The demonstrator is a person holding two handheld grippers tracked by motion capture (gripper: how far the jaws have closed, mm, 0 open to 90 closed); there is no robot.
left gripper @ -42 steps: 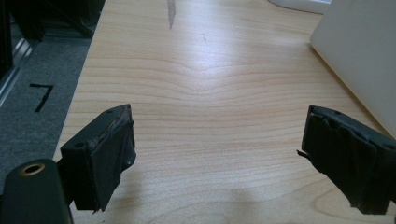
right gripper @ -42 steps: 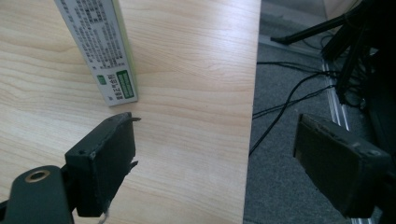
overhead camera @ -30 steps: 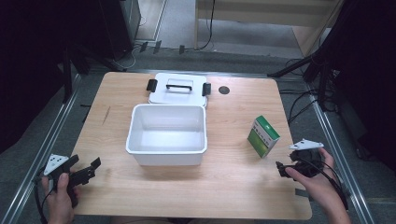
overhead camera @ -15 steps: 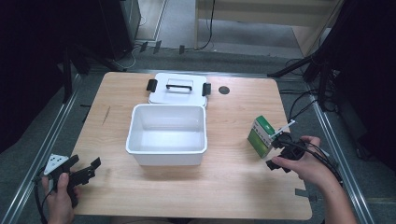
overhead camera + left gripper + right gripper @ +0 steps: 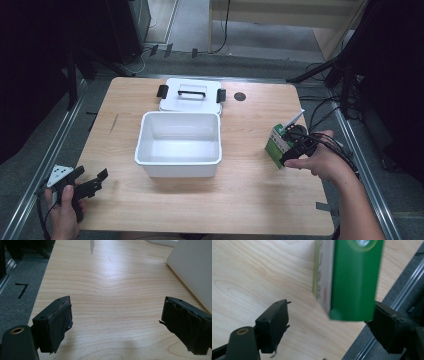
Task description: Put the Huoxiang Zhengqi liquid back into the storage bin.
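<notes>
— Wooden desk (image 5: 250,200), what's on it?
— White bin (image 5: 179,144) mid-desk, nothing inside; its lid (image 5: 190,95) lies flat just behind it.
— And the carton (image 5: 348,277)?
— Green and white, standing between the right gripper's (image 5: 295,150) spread fingers (image 5: 273,325), nearer the far one; touching or not, I cannot tell.
— Left gripper (image 5: 82,186)?
— Fingers (image 5: 53,325) wide apart over bare wood, bin wall just beside one finger.

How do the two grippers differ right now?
The right gripper is at the green carton, jaws open around it; the left gripper has only bare table between its open jaws. The right is near the table's right edge, the left at the near-left corner. Both are hand-held.
</notes>
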